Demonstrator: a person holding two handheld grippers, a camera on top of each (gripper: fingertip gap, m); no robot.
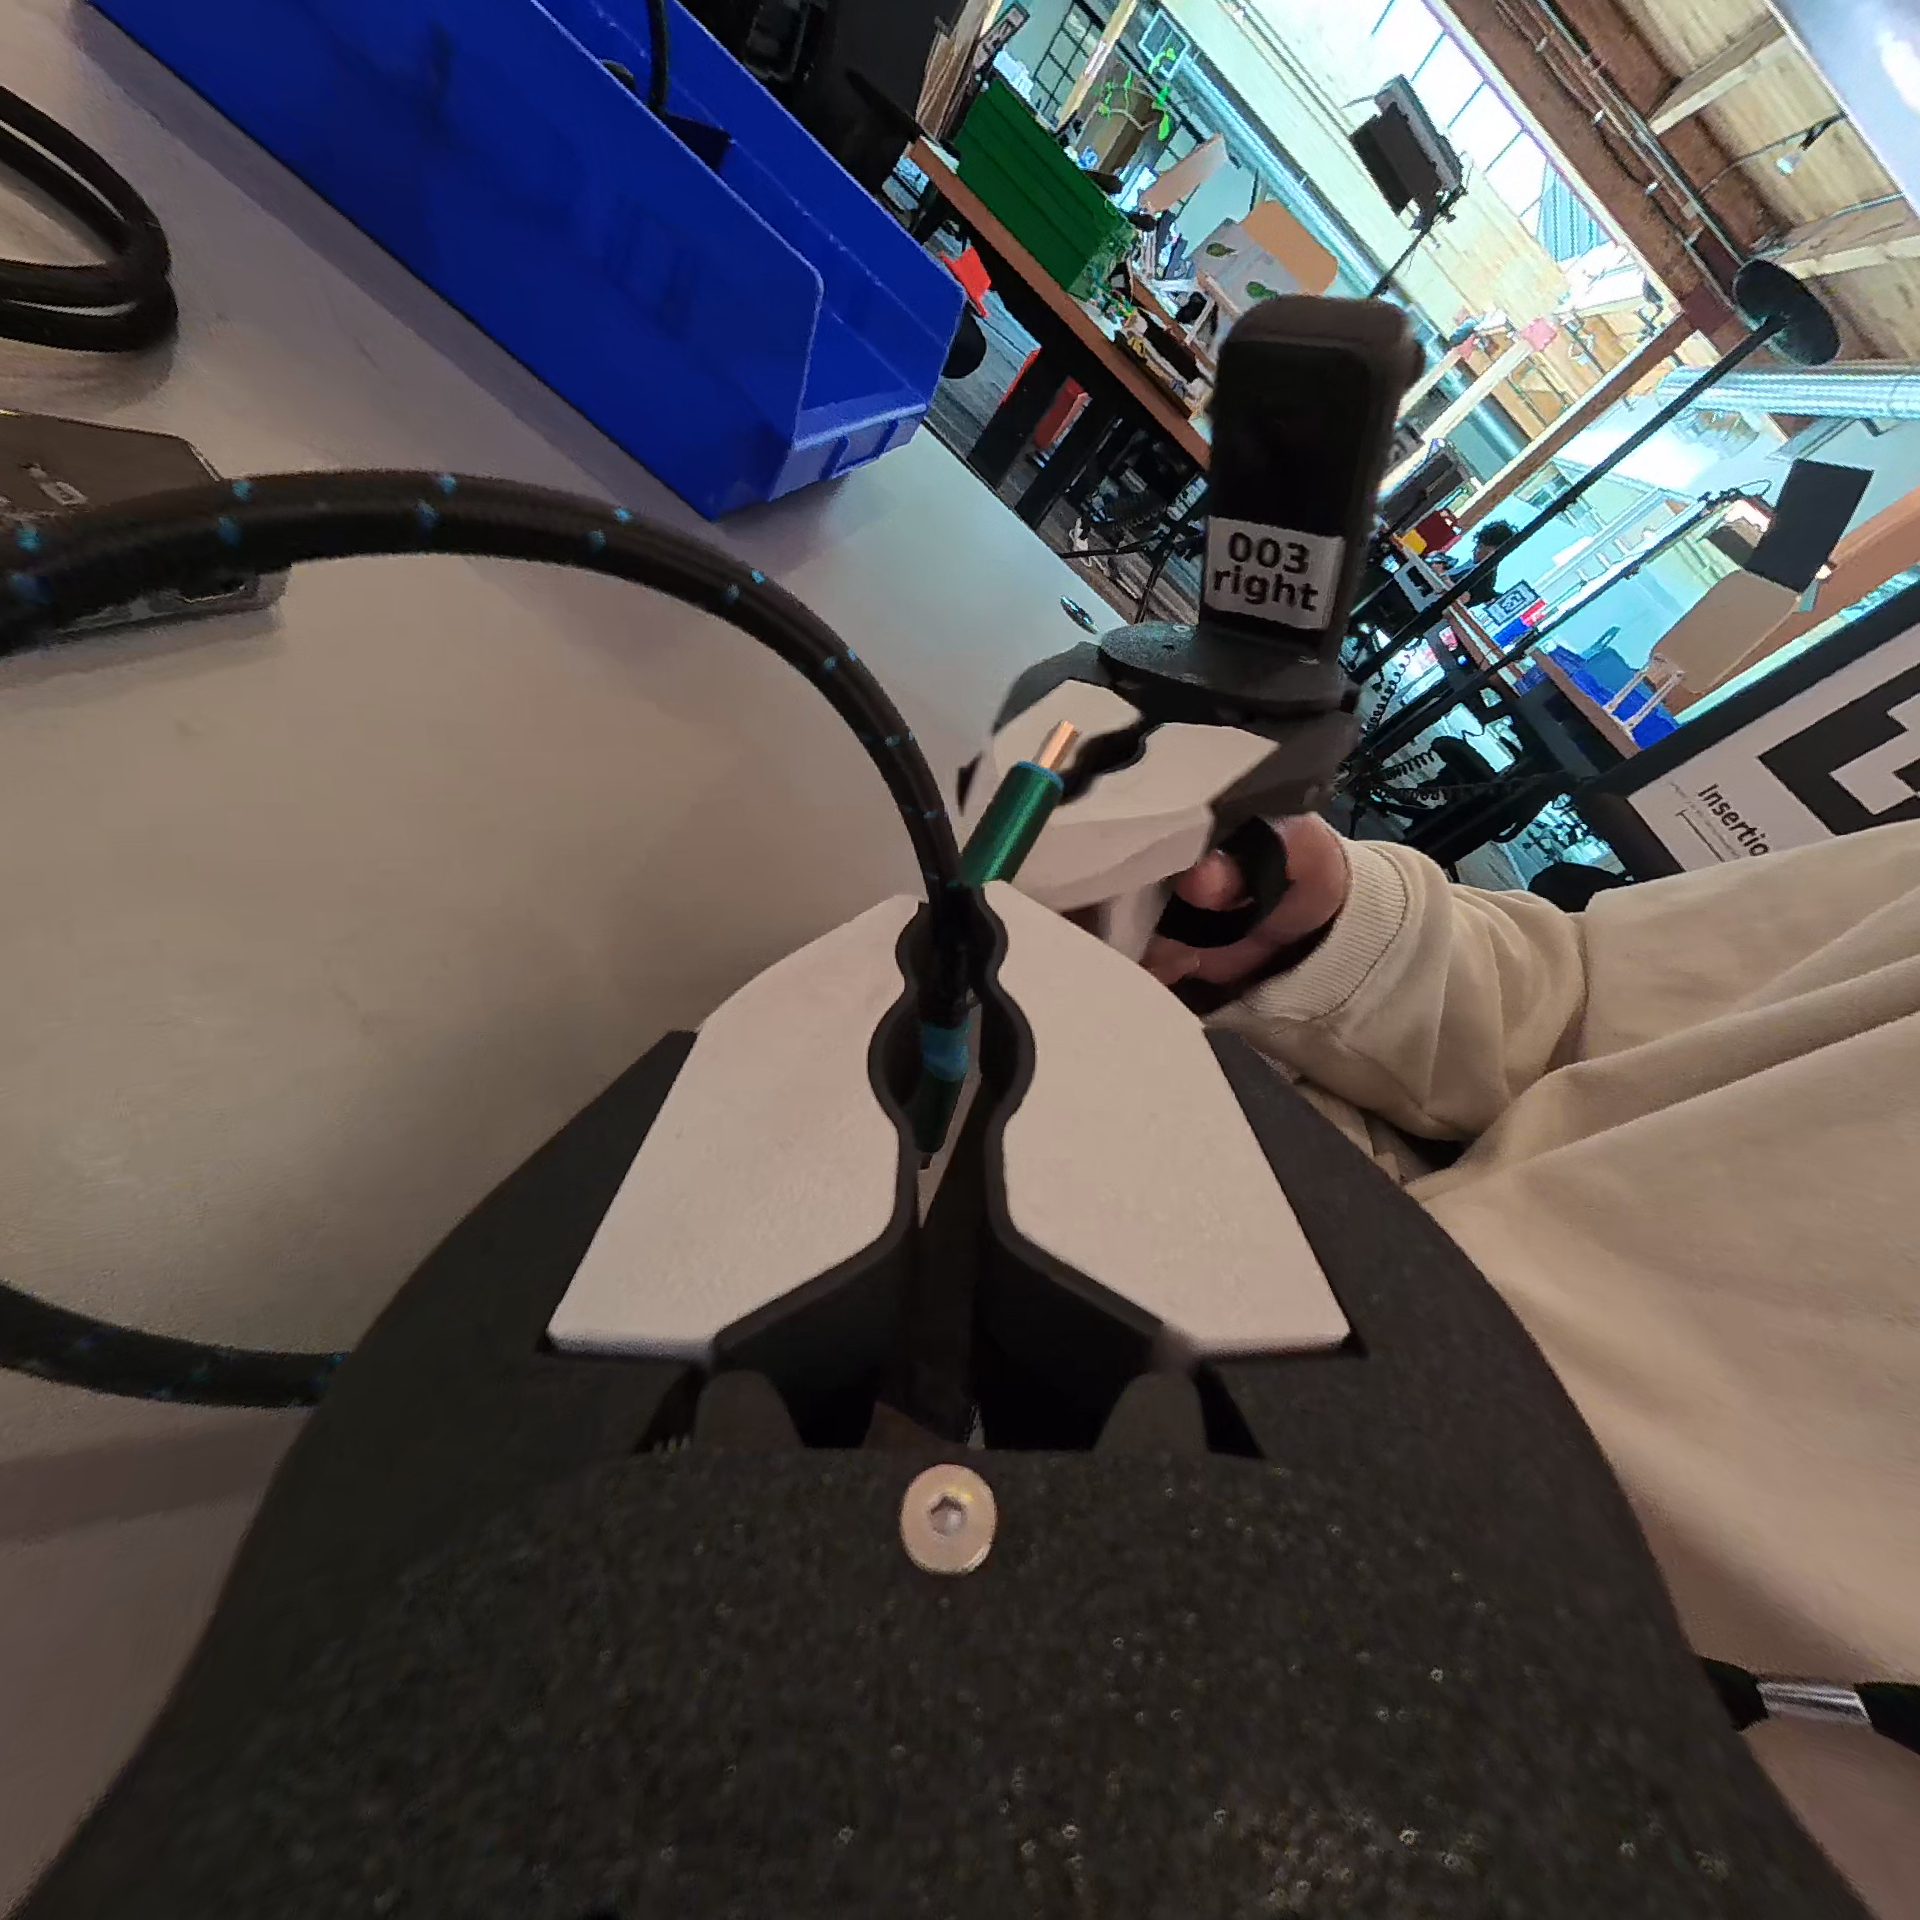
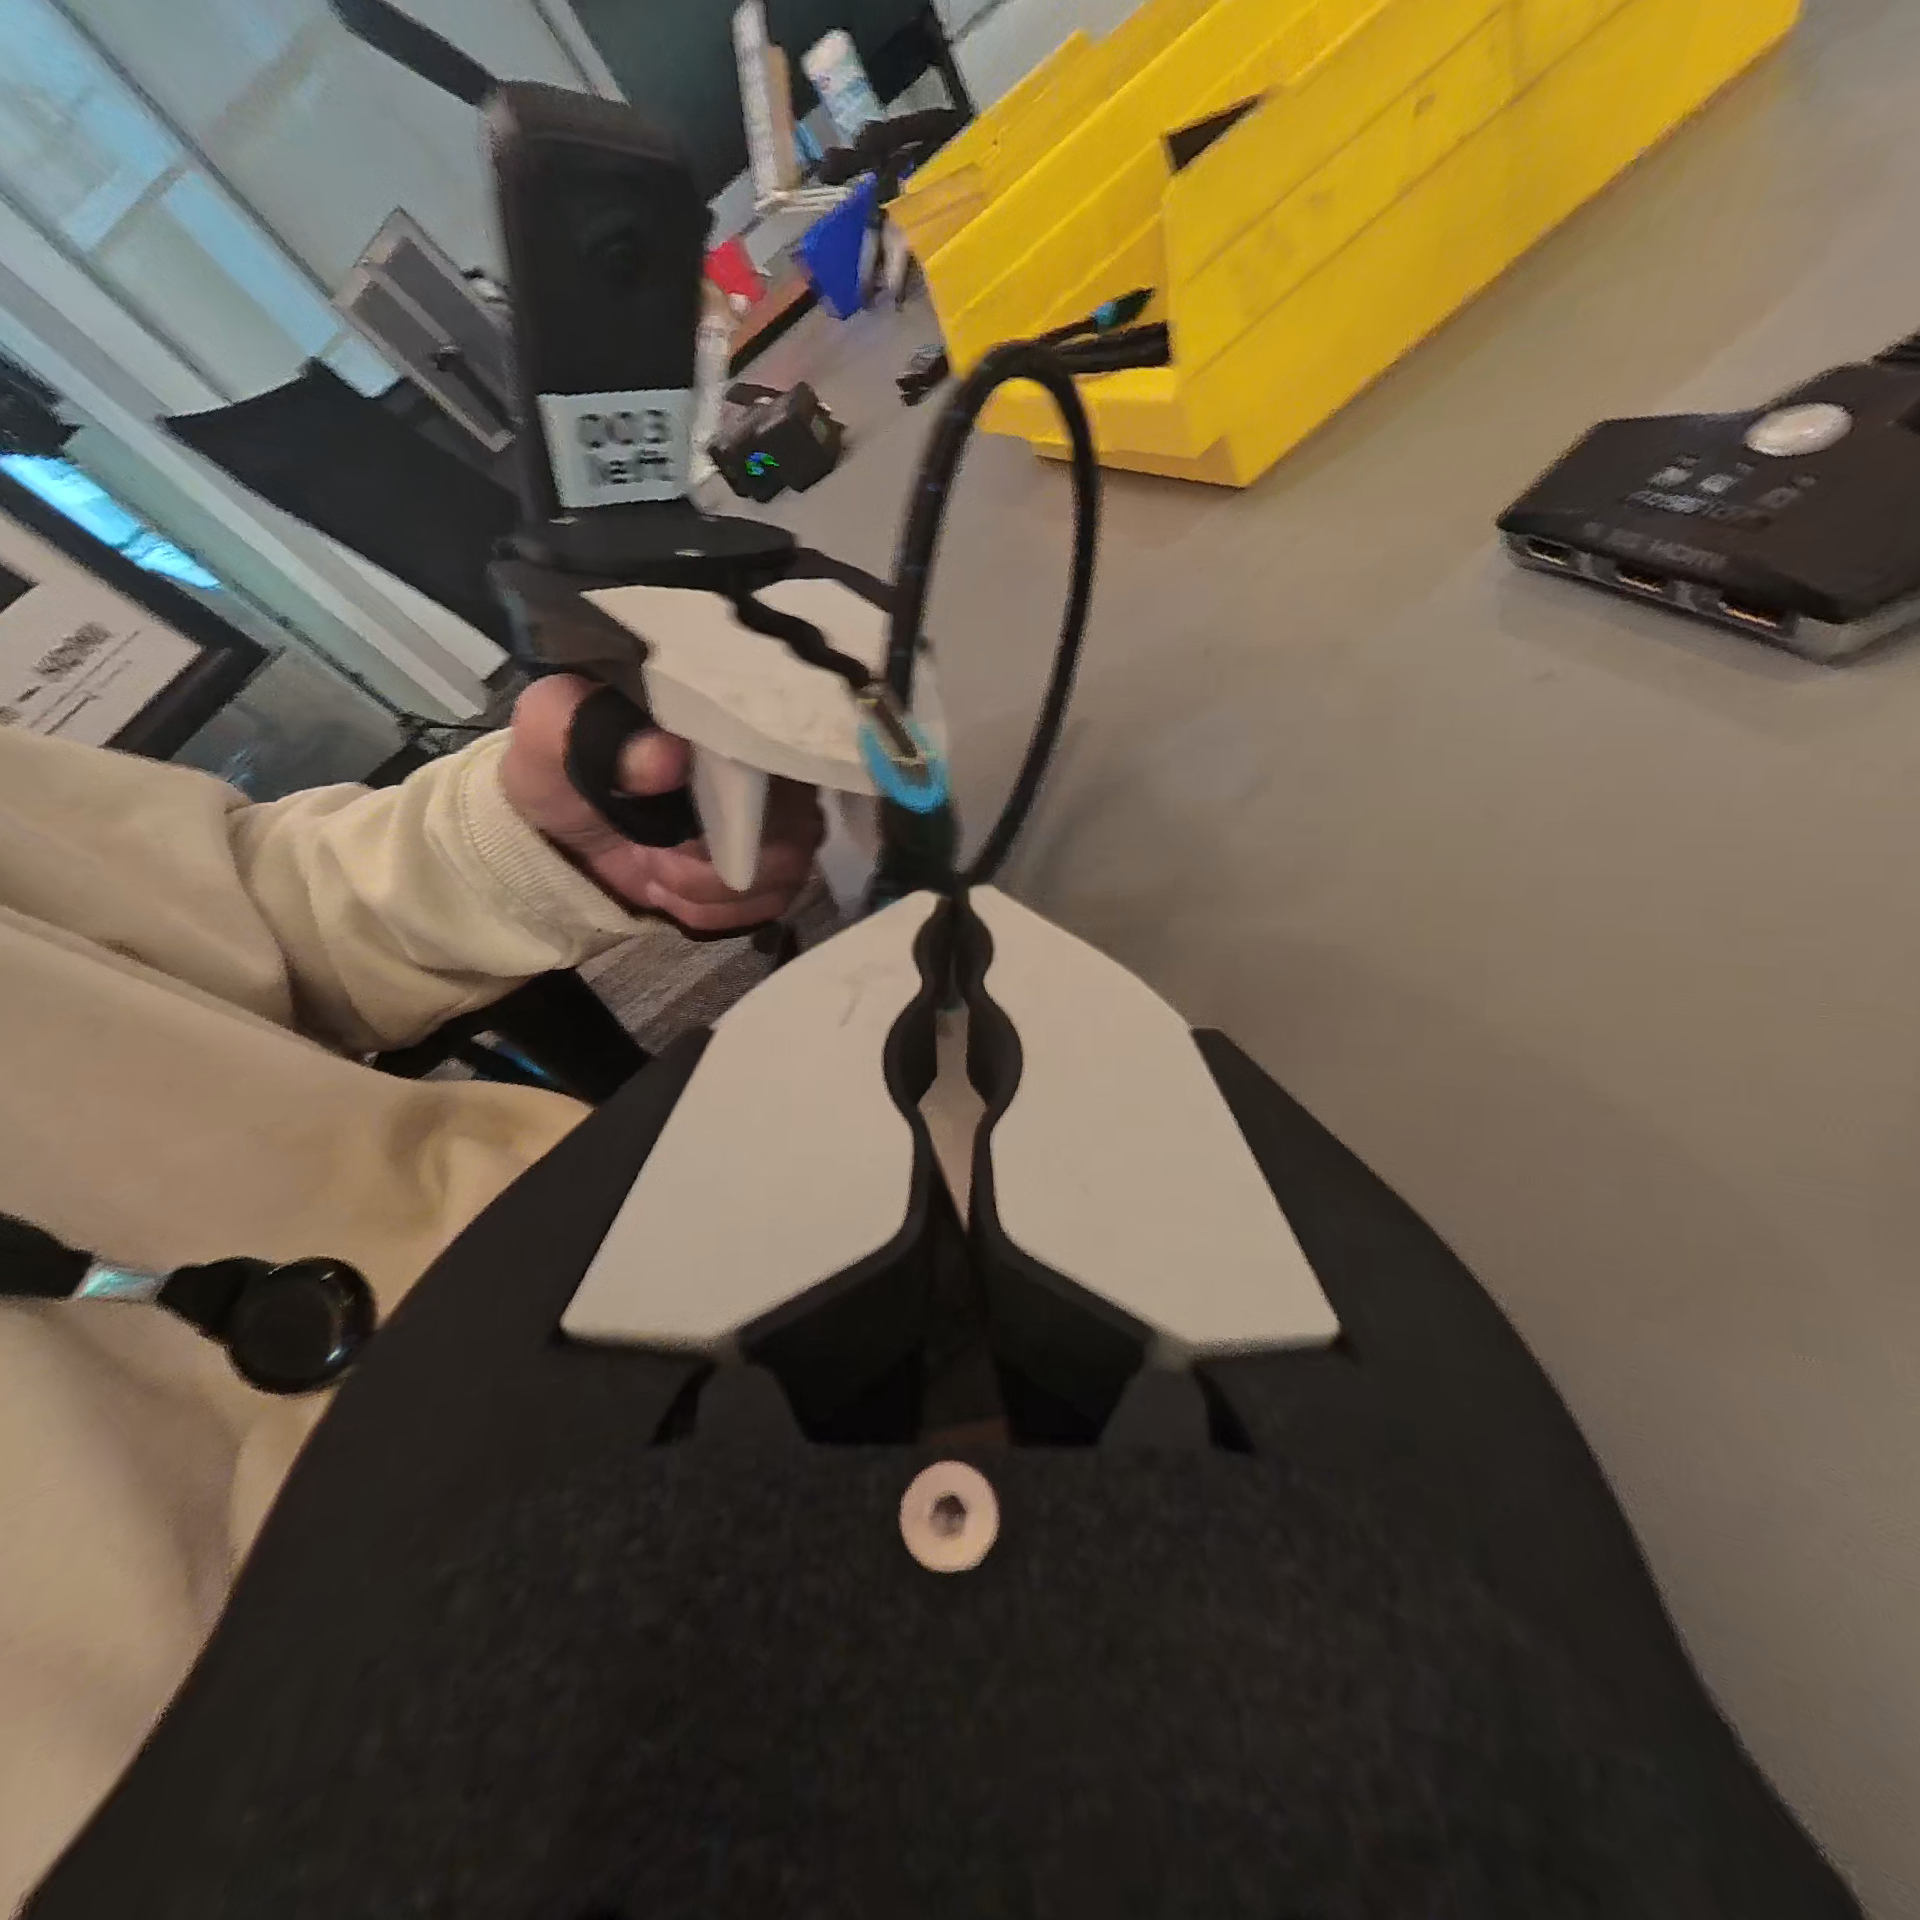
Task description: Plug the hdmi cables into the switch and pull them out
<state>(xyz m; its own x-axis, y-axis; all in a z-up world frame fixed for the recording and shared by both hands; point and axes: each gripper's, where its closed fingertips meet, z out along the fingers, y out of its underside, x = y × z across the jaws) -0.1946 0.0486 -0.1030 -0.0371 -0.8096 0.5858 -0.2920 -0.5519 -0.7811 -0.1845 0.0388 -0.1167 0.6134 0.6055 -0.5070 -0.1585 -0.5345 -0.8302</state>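
Both sets of jaws clamped: left gripper [image 1: 948, 940] pinches the black braided cable [image 1: 582, 540] mid-frame, right gripper [image 2: 951, 920] grips its green plug [image 1: 1006, 826], with the switch [image 2: 1714, 540] on the counter [image 2: 1403, 935] upper right.

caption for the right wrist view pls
Right gripper and left gripper both pinch one braided cable; HDMI switch unplugged.

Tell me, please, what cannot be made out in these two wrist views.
Left wrist view: the switch is cut by the left edge, ports partly behind the cable; left gripper hides most of its plug.
Right wrist view: blur smears the switch markings; right gripper covers its green plug.
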